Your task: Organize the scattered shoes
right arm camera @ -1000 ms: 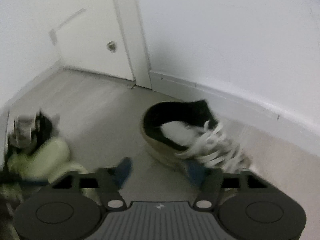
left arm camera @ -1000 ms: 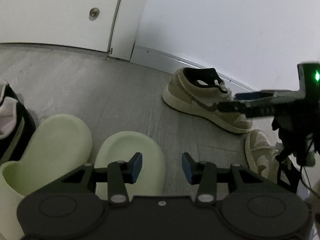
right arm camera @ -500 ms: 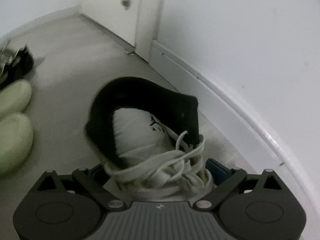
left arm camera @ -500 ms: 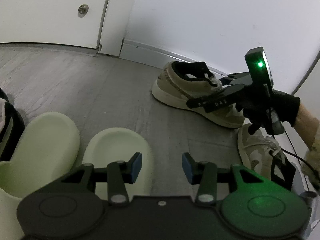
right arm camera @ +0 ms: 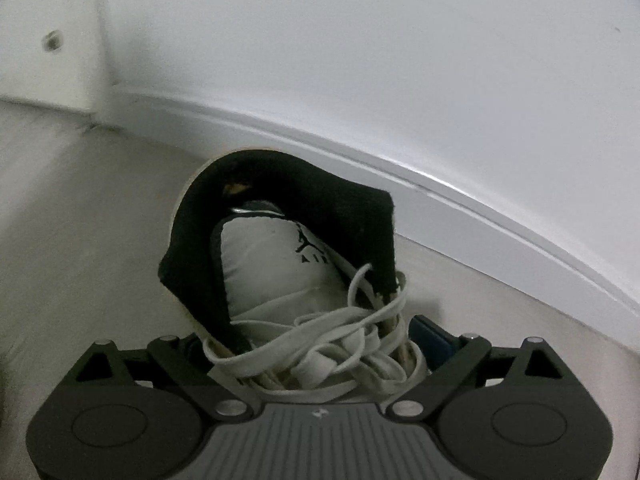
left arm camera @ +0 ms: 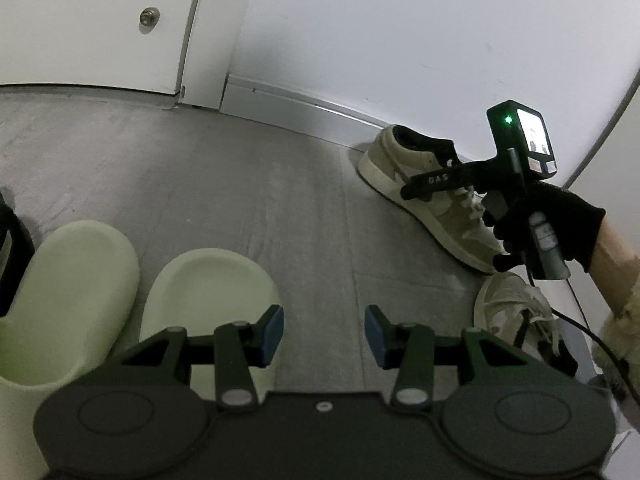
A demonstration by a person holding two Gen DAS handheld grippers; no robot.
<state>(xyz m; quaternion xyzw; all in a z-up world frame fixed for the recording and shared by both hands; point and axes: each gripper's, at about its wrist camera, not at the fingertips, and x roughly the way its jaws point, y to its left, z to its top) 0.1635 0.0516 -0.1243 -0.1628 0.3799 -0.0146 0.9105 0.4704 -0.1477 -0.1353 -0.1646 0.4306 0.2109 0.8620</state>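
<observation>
A beige sneaker (left arm camera: 390,160) with a black collar and white laces stands by the baseboard, heel toward the wall. My right gripper (left arm camera: 432,186), held by a black-gloved hand (left arm camera: 556,216), is shut across its laced middle. From the right wrist, the sneaker (right arm camera: 272,264) fills the space between the fingers of the right gripper (right arm camera: 312,340), and a blue pad (right arm camera: 428,332) presses its side. Its mate (left arm camera: 508,308) lies on the floor at lower right. My left gripper (left arm camera: 324,338) hangs open over bare floor beside two pale green slippers (left arm camera: 212,292).
The second green slipper (left arm camera: 76,280) sits left of the first, and a dark shoe (left arm camera: 12,232) shows at the left edge. A white door (left arm camera: 100,20) and baseboard (left arm camera: 300,96) bound the grey floor (left arm camera: 240,184). A cable (left arm camera: 580,328) trails from the right gripper.
My right gripper came down over the beige sneaker and shut on its laced middle. The sneaker now stands closer to the baseboard. My left gripper stayed open.
</observation>
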